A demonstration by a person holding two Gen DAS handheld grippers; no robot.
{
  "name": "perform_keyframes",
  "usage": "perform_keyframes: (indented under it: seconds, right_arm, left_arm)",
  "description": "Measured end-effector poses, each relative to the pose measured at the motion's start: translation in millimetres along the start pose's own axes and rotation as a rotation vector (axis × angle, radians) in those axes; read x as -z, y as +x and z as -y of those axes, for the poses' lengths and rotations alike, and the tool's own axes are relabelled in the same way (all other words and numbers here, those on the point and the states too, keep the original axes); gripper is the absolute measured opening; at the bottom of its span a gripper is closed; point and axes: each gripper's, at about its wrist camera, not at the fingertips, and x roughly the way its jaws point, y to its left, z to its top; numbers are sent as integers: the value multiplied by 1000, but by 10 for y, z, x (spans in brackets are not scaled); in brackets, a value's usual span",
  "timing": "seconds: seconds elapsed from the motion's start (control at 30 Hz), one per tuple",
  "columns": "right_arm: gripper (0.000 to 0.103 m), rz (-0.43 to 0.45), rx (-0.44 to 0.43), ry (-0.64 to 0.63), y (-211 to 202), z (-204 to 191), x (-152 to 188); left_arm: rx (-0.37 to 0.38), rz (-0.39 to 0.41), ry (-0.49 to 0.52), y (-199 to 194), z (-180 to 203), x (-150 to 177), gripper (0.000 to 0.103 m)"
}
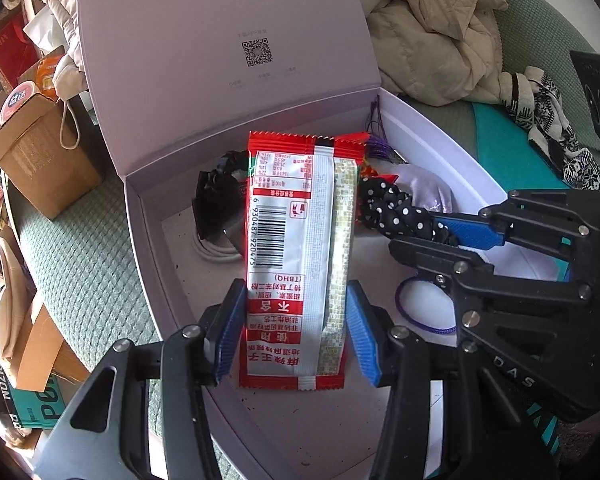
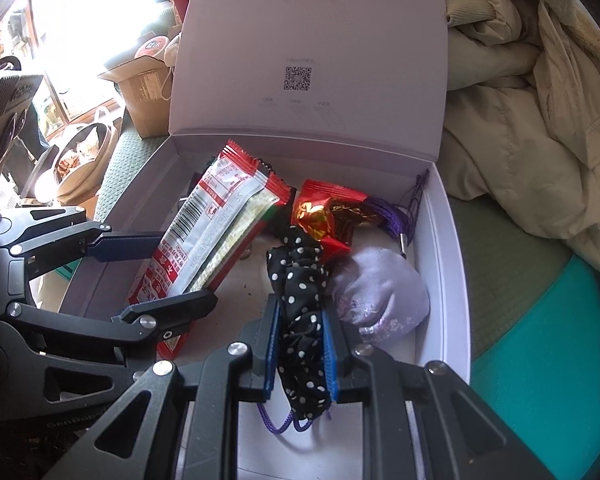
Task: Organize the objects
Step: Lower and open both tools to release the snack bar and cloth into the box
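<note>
We hold a red and white snack packet in our left gripper, its blue fingers pressed against the packet's two long edges near its lower end. The packet stands tilted over the open lilac box, its upper end reaching toward the raised lid. Our right gripper is clenched tight on a black polka-dot scrunchie, the fabric bunched between the fingers and spilling out above and below them, with a purple cord looping beneath. The scrunchie hangs inside the box, just beside a pale lilac pouch and near a red and gold foil wrapper. The box sits on a green quilted cushion, with a beige jacket heaped behind.
</note>
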Motion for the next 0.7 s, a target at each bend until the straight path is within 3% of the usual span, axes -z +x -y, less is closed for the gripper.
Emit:
perform_keyframes:
  seconds: [0.3,0.7]
  right_arm:
    - [19,-2,3,21,36,-52,-40]
    - [20,37,-16,46,-208,-62,-49]
  left_arm:
    - [-2,4,-16,-26,-24,32,47]
    - [-11,13,-53,-244,-69,36,48]
